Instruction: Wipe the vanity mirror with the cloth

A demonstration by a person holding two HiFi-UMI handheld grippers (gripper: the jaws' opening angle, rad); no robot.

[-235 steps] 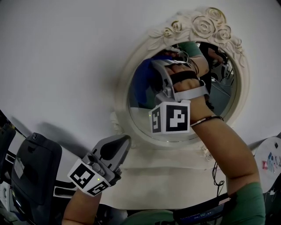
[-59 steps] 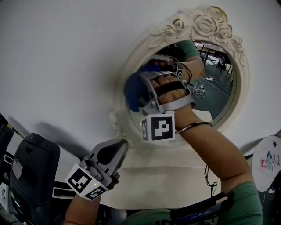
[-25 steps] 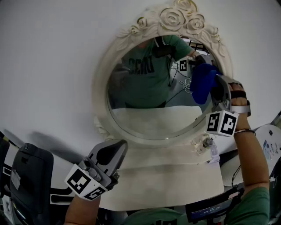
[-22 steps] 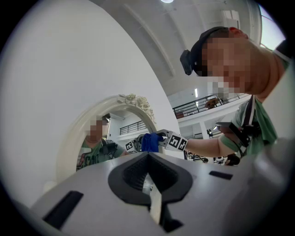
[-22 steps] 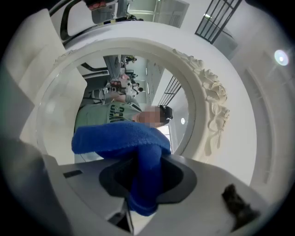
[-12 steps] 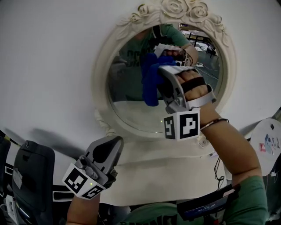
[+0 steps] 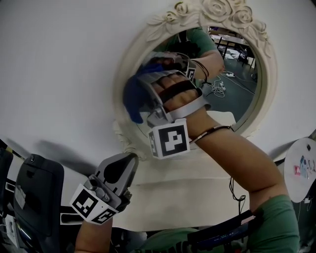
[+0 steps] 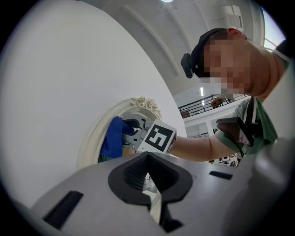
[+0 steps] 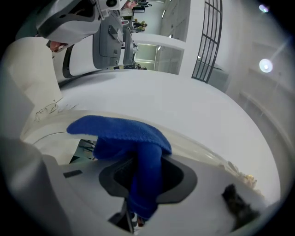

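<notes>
Dim, even light — fisheye warp, dark corners; cloth (image 7: 132,101) motion-blurred.

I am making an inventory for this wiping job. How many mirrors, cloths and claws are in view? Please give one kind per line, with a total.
mirror: 1
cloth: 1, blue
claws: 2, the left claw and the right claw
Total: 4
</notes>
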